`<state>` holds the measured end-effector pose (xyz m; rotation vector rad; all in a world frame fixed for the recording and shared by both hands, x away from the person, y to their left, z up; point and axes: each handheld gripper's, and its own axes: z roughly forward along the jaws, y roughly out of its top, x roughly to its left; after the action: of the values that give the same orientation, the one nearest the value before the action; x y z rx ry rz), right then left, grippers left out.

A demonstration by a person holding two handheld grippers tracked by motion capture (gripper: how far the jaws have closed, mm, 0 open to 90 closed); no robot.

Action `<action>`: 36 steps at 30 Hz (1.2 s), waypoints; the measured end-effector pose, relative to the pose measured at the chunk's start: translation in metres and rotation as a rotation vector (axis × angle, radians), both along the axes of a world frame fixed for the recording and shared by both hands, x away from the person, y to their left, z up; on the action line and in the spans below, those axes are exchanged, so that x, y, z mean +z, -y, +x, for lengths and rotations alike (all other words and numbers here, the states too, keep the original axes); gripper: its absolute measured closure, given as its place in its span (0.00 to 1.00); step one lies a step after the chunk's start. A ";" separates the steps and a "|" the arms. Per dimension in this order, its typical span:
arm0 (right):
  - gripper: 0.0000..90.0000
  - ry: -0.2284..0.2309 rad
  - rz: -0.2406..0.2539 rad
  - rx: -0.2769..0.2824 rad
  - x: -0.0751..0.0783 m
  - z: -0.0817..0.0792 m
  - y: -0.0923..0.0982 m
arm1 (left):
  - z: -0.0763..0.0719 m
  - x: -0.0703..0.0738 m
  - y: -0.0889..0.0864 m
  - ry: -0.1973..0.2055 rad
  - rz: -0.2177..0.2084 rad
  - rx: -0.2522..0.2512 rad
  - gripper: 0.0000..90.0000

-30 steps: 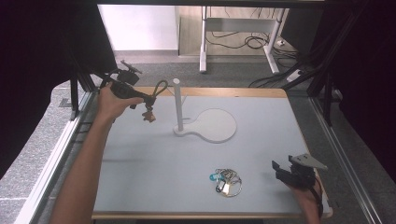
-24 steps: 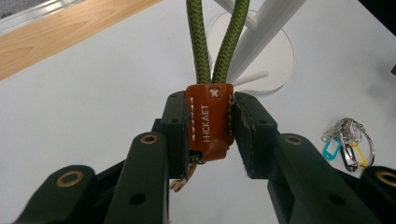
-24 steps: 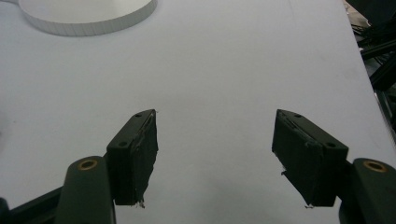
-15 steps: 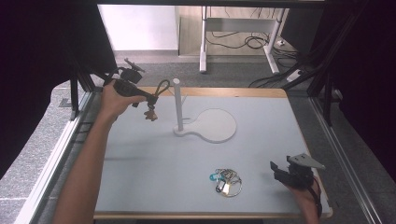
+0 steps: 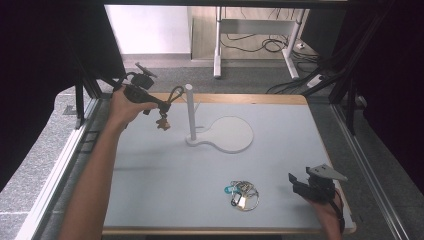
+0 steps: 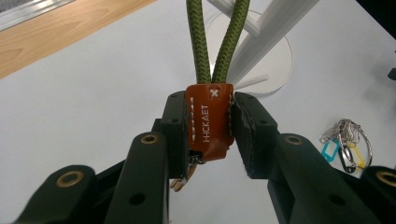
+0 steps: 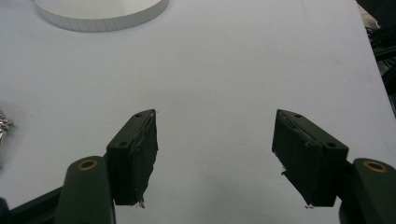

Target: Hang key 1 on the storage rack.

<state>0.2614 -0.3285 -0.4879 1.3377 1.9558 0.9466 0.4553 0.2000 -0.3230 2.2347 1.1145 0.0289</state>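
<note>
Left tool (image 6: 210, 135) pinching keychain tab (image 6: 209, 122), loop beside post (image 5: 190, 112); right tool (image 7: 215, 158) spread.

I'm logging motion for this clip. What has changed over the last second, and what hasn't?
Very little. The left gripper carried the green cord keychain slightly back and left of the white post stand, its fingers still clamped on the leather tab. The right gripper stayed open, and the key bunch lay untouched.

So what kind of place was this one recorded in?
Probably a lab or workshop recording bay: a white table enclosed by black curtains, with loose cables on the floor behind and desk legs beyond.
</note>
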 end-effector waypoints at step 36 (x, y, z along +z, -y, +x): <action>0.35 -0.009 -0.014 0.003 -0.002 0.001 -0.002 | 0.014 -0.011 -0.006 -0.057 -0.049 -0.108 0.75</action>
<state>0.2628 -0.3266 -0.4901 1.3333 1.9685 0.9278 0.4697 0.2062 -0.3344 2.2608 1.0125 -0.1068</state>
